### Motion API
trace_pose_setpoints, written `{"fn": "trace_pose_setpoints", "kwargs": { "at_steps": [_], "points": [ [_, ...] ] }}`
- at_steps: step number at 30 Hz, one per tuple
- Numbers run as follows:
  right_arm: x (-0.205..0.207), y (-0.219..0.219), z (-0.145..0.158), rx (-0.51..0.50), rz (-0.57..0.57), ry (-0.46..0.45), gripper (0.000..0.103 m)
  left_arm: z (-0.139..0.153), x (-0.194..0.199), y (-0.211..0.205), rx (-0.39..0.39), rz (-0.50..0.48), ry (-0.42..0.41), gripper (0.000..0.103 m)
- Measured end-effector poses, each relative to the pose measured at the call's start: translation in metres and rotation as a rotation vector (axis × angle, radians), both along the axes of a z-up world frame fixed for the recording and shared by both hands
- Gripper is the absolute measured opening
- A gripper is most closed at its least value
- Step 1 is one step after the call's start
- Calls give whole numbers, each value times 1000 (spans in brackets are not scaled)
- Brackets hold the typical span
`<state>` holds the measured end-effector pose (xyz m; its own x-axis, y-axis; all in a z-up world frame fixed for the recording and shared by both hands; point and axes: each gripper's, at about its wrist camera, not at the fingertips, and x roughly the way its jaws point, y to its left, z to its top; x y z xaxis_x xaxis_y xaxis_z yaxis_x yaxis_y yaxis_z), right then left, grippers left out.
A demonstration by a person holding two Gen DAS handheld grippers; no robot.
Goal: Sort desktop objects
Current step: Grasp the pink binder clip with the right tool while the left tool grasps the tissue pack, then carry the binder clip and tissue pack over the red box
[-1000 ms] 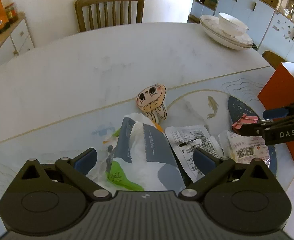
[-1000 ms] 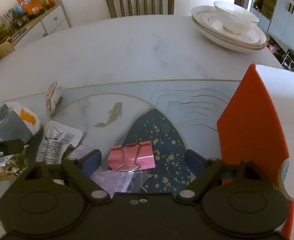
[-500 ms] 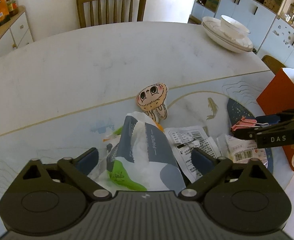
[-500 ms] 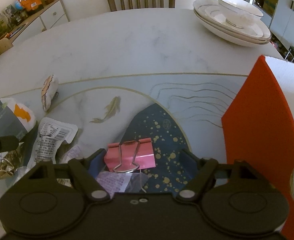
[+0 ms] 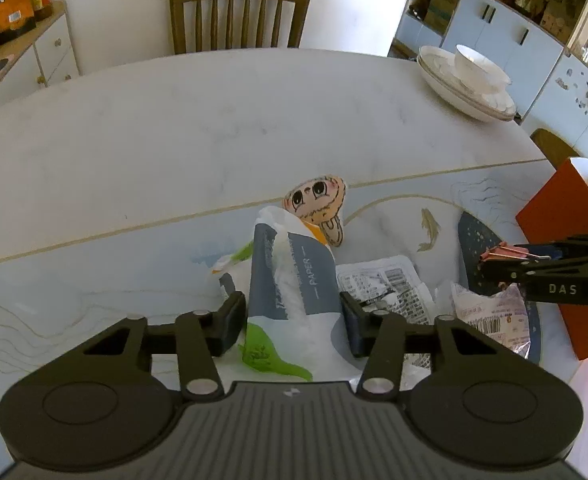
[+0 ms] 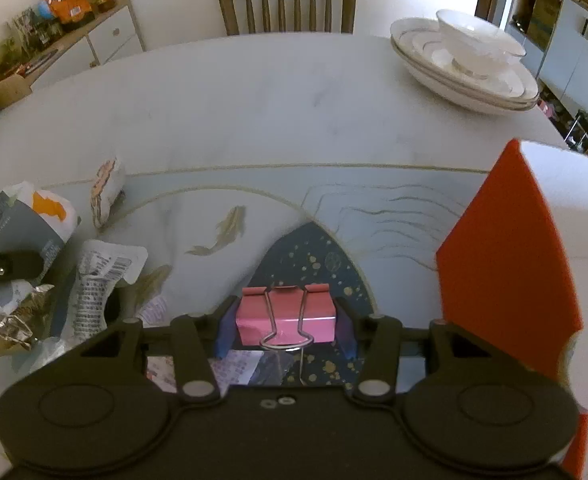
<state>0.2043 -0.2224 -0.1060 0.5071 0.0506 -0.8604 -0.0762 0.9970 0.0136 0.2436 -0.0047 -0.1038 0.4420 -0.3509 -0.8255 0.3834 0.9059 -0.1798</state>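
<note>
At the near edge of the table, left side: my left gripper [image 5: 293, 322] has its fingers pressed against both sides of a grey-and-white tissue pack [image 5: 294, 280] printed "PAPER", so I read it as clamped on the pack.
Left fingers: dark pads [image 5: 231, 322] bear on the pack's flanks; the pack pokes forward between them, with a green patch at its near end.
Right gripper: my right gripper [image 6: 285, 323] is closed on a pink binder clip [image 6: 286, 314], one blue pad on each end of the clip body.
Clip: its wire handles lie folded toward the camera; in the left view I see it held above the mat, just ahead of the black fingers marked "DAS".
Under the clip: a dark blue, gold-speckled patch [image 6: 314, 252] of the printed table mat [image 6: 213, 200], with a crumpled receipt [image 6: 237, 364] below the fingers.
Between the grippers: a flattened white wrapper [image 5: 382, 280] with small print and a barcoded packet [image 5: 490, 312], both lying on the mat.
Beyond the pack: a cartoon-face plush [image 5: 320, 204] touching the pack's far end.
Right edge: an orange box [image 6: 506, 264] standing upright, near the clip.
Far right of the table: stacked white plates [image 6: 462, 76] with a bowl [image 6: 478, 40] on top.
Far side: a wooden chair [image 5: 239, 16] at the table edge.
</note>
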Motion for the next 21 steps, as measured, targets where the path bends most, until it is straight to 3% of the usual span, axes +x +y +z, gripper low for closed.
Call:
{"fn": "trace_pose_setpoints", "kwargs": {
  "at_steps": [12,21],
  "points": [
    [-23,-10,44,19,3,-102,49,43,-16,-5,-13,-17,-117,43],
    [-53,-20,76,49,22,-144,49,76,-39,-20,-38,-71,-141,43]
  ]
}}
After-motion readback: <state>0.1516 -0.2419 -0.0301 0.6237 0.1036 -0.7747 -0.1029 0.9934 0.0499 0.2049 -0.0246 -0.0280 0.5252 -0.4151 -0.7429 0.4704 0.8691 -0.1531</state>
